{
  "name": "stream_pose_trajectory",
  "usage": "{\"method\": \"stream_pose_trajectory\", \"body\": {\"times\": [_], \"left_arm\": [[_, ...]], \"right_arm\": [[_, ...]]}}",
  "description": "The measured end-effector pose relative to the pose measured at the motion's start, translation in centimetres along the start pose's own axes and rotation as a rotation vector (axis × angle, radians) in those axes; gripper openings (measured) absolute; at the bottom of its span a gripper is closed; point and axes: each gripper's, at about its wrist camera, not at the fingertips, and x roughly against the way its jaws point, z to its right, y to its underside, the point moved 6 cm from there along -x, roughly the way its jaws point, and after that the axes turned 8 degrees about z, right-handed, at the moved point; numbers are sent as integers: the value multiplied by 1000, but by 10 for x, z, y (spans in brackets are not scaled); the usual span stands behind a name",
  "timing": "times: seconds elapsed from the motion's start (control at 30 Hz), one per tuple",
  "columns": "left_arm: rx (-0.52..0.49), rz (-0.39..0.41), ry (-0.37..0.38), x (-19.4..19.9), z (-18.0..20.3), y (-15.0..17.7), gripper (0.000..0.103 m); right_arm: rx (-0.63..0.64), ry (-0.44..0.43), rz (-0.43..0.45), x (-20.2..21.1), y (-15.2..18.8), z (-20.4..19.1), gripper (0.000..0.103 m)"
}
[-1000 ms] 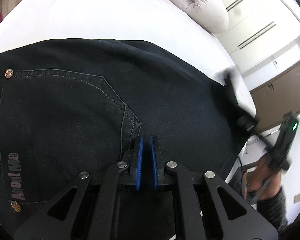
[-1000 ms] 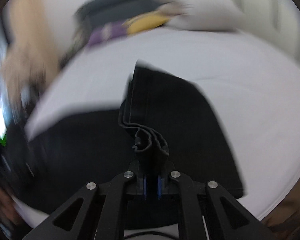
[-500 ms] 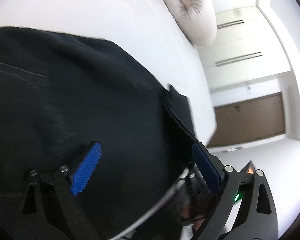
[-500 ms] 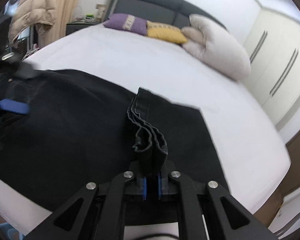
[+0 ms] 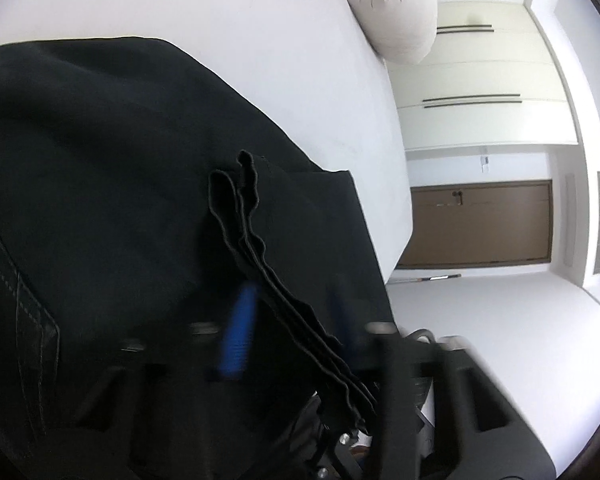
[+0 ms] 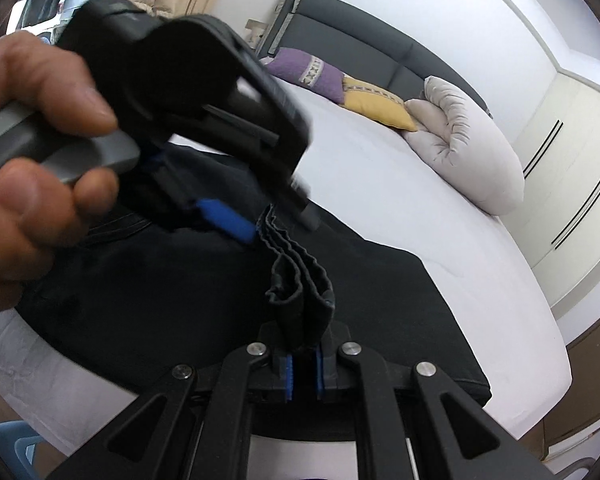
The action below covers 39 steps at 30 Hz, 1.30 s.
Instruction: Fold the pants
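In the right wrist view, a hand at the left edge holds the left gripper, whose jaws are closing around the bunched hem of the black pants, the hem between its blue pads. At lower centre the right gripper is clamped tight on the same gathered hem, and the pants lie spread across the white bed. At upper right a beige pillow rests on the bed.

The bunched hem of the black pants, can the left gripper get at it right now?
Probably yes: the left gripper is closing with the hem between its pads, nothing blocking; the right gripper holds the other end.
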Motion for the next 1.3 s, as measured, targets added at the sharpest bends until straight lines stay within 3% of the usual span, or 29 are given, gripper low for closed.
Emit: {"method": "stream_pose_trajectory", "body": {"times": [0.1,0.37,0.63,0.8,1.13,1.3], "left_arm": [[-38,-2,-11,2,4,-6,7],[-148,35,-30,38,9,-5,6],[-134,82,-92,77,-20,-4,6],[-116,68,-160,68,-46,0,6],[-124,76,-215,30,-52,2,6],[-111,108,-239,34,-53,6,8]], "right_arm": [[12,4,3,2,0,0,9],[47,-38,40,23,-11,-23,9],[115,-147,32,23,-15,-64,9],[123,-194,-19,10,-5,-79,9],[156,-232,-60,-7,5,-95,13],[69,-263,-52,-11,8,-78,17]]}}
